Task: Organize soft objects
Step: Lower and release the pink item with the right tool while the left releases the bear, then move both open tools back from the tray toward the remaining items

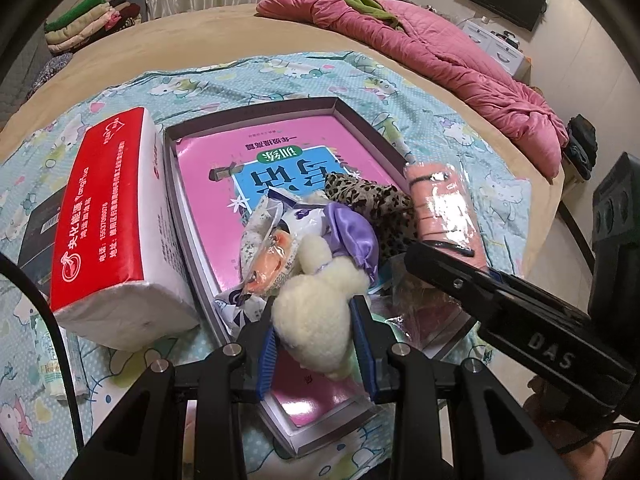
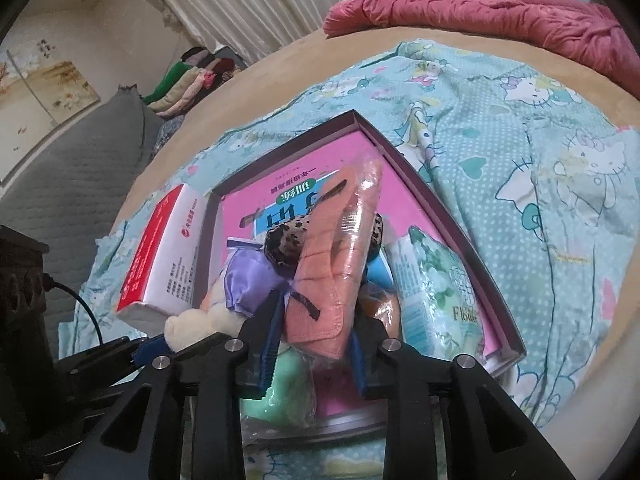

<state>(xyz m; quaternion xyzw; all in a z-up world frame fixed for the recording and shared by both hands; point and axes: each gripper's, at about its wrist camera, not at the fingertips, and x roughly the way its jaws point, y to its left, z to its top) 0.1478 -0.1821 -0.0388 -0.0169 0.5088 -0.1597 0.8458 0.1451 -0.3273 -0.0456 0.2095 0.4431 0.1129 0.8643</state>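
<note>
A shallow grey box (image 1: 180, 184) with a pink book inside lies on the Hello Kitty sheet; it also shows in the right wrist view (image 2: 476, 240). My left gripper (image 1: 316, 328) is shut on a cream plush toy (image 1: 316, 312) with a purple satin bow (image 1: 356, 236), held over the box's near end. My right gripper (image 2: 312, 344) is shut on a salmon towel in clear wrap (image 2: 340, 264), also seen in the left wrist view (image 1: 444, 208). A leopard-print cloth (image 1: 372, 200) and small packets (image 1: 264, 256) lie in the box.
A red and white tissue pack (image 1: 116, 216) lies left of the box. A floral tissue pack (image 2: 436, 292) and a green soft item (image 2: 288, 396) sit in the box. A pink quilt (image 1: 440, 48) and folded clothes (image 1: 88, 16) lie farther back.
</note>
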